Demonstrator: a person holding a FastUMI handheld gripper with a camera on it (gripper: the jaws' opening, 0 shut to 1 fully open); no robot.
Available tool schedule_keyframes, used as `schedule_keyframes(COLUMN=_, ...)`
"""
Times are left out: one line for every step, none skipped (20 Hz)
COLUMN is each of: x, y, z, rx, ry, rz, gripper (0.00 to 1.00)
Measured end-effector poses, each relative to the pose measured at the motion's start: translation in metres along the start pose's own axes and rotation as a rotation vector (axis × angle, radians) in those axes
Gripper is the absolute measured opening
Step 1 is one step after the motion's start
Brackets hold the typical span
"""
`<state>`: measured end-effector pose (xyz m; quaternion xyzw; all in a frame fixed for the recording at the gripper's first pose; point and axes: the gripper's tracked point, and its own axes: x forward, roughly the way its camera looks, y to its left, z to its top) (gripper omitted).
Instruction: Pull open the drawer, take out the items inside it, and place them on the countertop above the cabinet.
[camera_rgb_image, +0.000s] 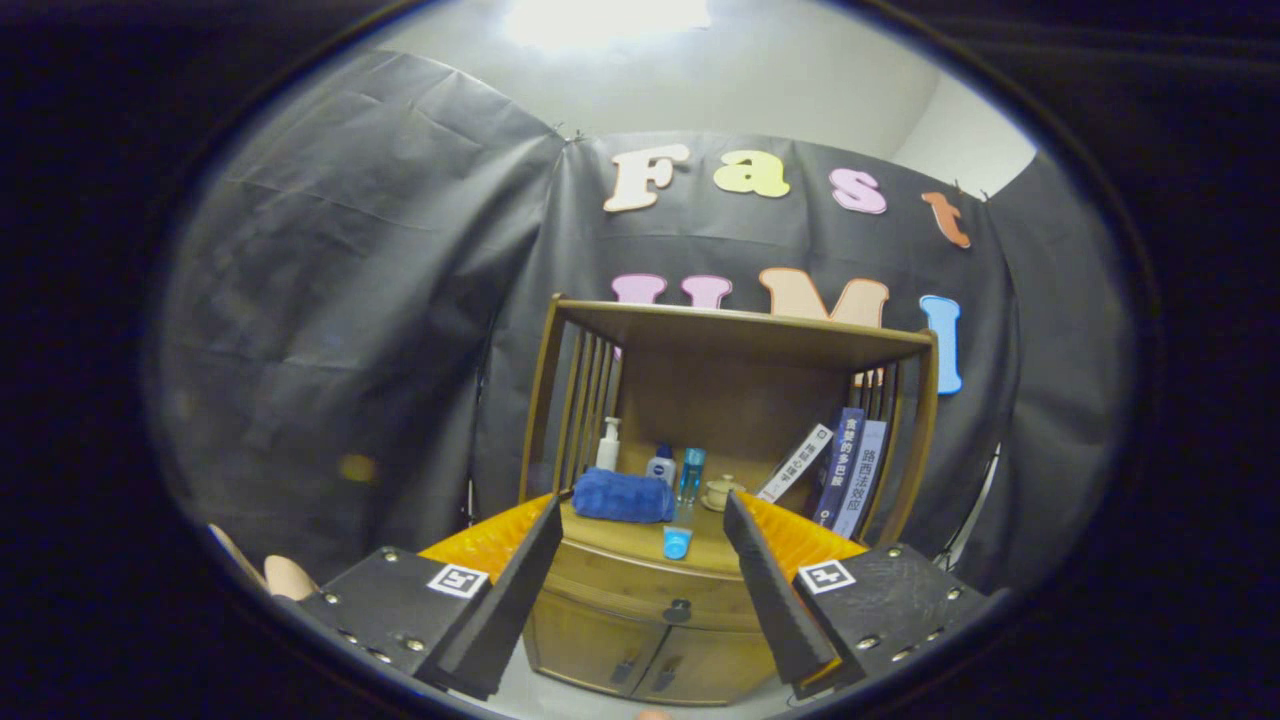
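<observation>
The gripper (640, 520) is held level with the cabinet (640, 620), fingers spread and empty, aimed straight at its closed drawer (650, 590), which runs crosswise.

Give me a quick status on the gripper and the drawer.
Hand-held gripper open, empty, short of cabinet. Drawer shut, knob untouched. Countertop already carries blue towel, small blue cup.

**Gripper held open, fingers empty**

The gripper (640, 520) was held level and pointed forward with its jaws spread wide. Its two dark fingers (510, 590) angled outward from each other, nothing sat between them, and neither finger touched anything.
</observation>
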<state>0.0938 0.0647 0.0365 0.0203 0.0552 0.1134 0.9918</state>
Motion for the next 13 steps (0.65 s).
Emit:
schedule_keyframes(x=-0.006, y=0.0, z=0.001, rx=0.009, ry=0.004, rz=0.009, gripper=0.97)
schedule_keyframes(x=-0.011, y=-0.003, z=0.003, rx=0.012, ry=0.002, rz=0.014, gripper=0.97)
schedule_keyframes(x=-0.016, y=-0.005, z=0.004, rx=0.015, ry=-0.004, rz=0.016, gripper=0.97)
schedule_keyframes(x=-0.02, y=-0.009, z=0.005, rx=0.017, ry=-0.013, rz=0.011, gripper=0.97)
schedule_keyframes(x=-0.023, y=-0.014, z=0.005, rx=0.019, ry=-0.019, rz=0.003, gripper=0.97)
schedule_keyframes(x=-0.025, y=-0.017, z=0.005, rx=0.02, ry=-0.025, rz=-0.004, gripper=0.97)
schedule_keyframes(x=-0.027, y=-0.022, z=0.004, rx=0.023, ry=-0.028, rz=-0.012, gripper=0.97)
schedule_keyframes(x=-0.027, y=-0.026, z=0.005, rx=0.026, ry=-0.032, rz=-0.019, gripper=0.97)
schedule_keyframes(x=-0.027, y=-0.03, z=0.005, rx=0.03, ry=-0.032, rz=-0.025, gripper=0.97)
schedule_keyframes(x=-0.028, y=-0.032, z=0.004, rx=0.039, ry=-0.031, rz=-0.028, gripper=0.97)
schedule_keyframes(x=-0.028, y=-0.034, z=0.003, rx=0.051, ry=-0.029, rz=-0.028, gripper=0.97)
schedule_keyframes(x=-0.028, y=-0.035, z=0.001, rx=0.063, ry=-0.026, rz=-0.027, gripper=0.97)
schedule_keyframes(x=-0.028, y=-0.036, z=-0.001, rx=0.074, ry=-0.023, rz=-0.026, gripper=0.97)
